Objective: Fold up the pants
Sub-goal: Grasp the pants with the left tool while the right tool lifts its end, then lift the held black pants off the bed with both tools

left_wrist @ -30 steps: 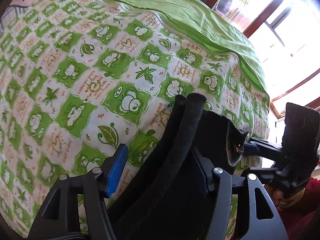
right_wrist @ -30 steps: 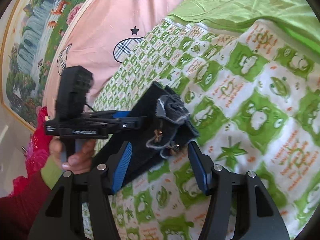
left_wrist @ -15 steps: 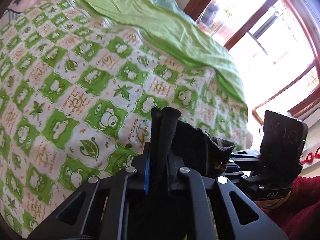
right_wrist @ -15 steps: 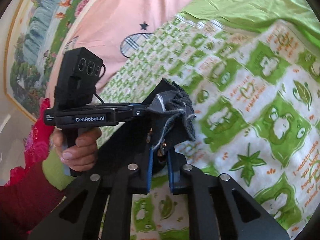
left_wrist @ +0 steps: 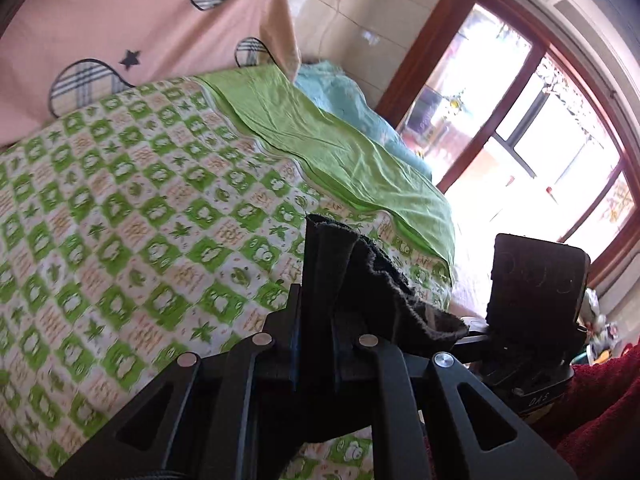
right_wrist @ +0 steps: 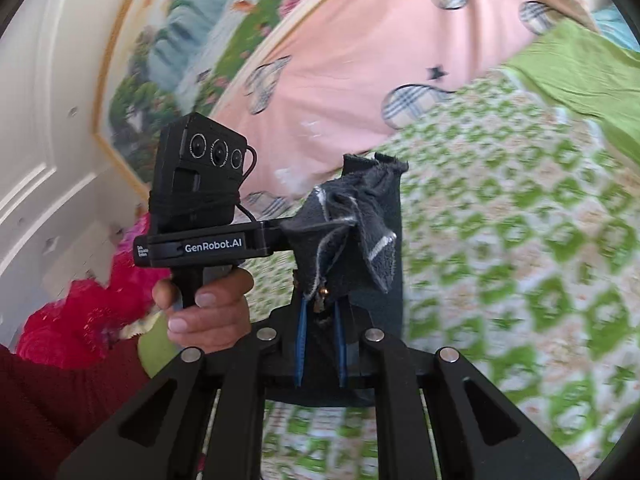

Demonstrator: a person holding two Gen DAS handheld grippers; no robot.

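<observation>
Pants (left_wrist: 352, 280): dark charcoal, fleecy fabric with frayed edges, pale seam lines showing. Bunched and standing upright in folds, hanging raised above the green-and-white patterned bedspread (left_wrist: 140, 208), lower part draping down out of sight.

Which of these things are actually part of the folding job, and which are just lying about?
In the job:
- dark pants
- left gripper, shut on them
- right gripper, shut on them

Just there:
- frog-print bedspread
- green sheet
- pink cover
- window
</observation>
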